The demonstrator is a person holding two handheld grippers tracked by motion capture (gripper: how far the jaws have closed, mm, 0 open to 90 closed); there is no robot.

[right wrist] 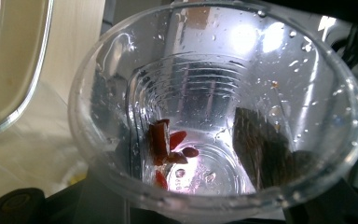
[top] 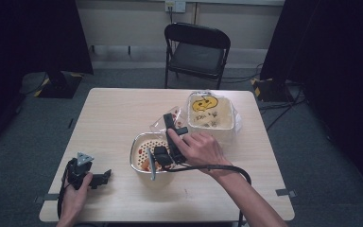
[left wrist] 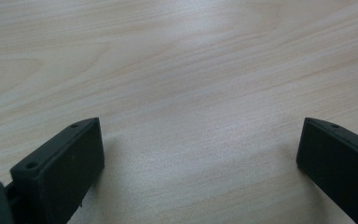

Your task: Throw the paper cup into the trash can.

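While I tip it over the colander:
Right gripper: clamped on cup.
Left gripper: apart, resting on table.

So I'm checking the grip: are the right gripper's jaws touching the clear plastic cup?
Touching. In the right gripper view the clear plastic cup sits clamped in the right gripper, its wall squeezed between the jaws.

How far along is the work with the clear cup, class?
Looks done: little remains in the clear plastic cup, a few red pieces and a dark leaf. In hand: the right tool grips it beside the perforated bowl. Left: probably tipping out those last bits. The left tool rests open on the table.
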